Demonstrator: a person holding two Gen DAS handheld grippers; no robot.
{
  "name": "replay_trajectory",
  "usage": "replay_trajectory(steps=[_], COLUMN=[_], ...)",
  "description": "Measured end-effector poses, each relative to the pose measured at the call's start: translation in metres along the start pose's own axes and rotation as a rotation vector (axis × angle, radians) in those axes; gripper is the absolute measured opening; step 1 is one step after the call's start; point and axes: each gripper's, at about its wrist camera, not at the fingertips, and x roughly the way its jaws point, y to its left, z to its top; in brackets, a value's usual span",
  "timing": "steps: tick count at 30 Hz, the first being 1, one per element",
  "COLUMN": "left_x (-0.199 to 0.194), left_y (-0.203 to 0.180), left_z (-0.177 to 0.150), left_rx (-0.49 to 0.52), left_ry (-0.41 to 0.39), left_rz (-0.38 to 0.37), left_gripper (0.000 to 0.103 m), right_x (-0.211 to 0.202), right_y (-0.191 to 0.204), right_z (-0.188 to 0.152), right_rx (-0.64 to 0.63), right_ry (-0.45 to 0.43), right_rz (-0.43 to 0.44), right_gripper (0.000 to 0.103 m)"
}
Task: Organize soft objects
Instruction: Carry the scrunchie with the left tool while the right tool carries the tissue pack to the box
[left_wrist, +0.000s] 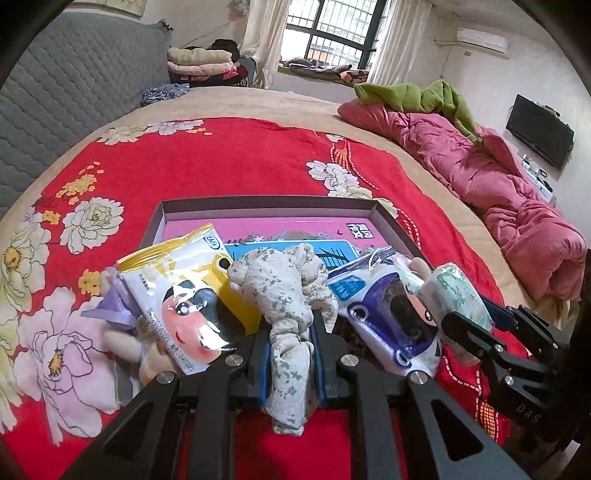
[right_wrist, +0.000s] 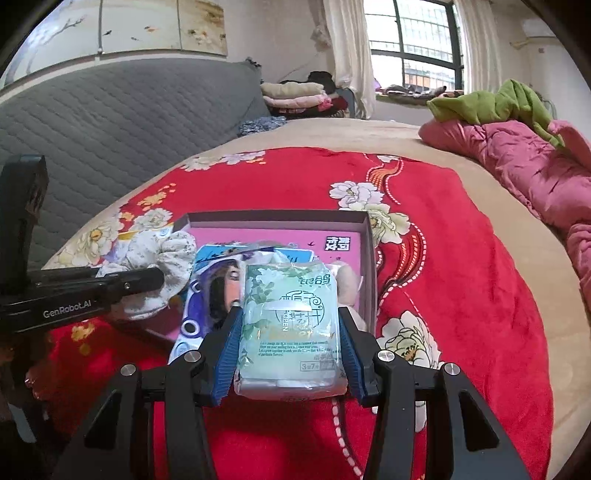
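Note:
My left gripper (left_wrist: 290, 332) is shut on a floral white cloth (left_wrist: 288, 295), held over the near edge of a shallow box (left_wrist: 266, 206) with a pink bottom. My right gripper (right_wrist: 290, 325) is shut on a pale green tissue pack (right_wrist: 290, 317), also at the box's near edge (right_wrist: 280, 218); it shows at the right in the left wrist view (left_wrist: 458, 295). A yellow cartoon-face pack (left_wrist: 184, 295) and a purple cartoon pack (left_wrist: 384, 317) lie on the box's near side. A plush doll (left_wrist: 125, 332) lies under the yellow pack.
The box sits on a red flowered blanket (left_wrist: 221, 166) on a bed. A pink quilt (left_wrist: 498, 192) with a green cloth (left_wrist: 417, 96) lies at the right. A grey padded headboard (left_wrist: 74, 85) is at the left. Folded clothes (left_wrist: 203, 62) are stacked far back.

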Motion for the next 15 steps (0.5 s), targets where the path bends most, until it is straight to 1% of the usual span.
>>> replay_trajectory(steps=[15], left_x=[0.021], left_y=[0.001], left_z=[0.006], left_rx=[-0.005], left_ry=[0.013], left_rz=[0.022], left_gripper=[0.018], right_x=[0.035], right_y=[-0.005], right_z=[0.010], right_rx=[-0.027], right_ry=[-0.015], right_rz=[-0.059], right_gripper=[0.051])
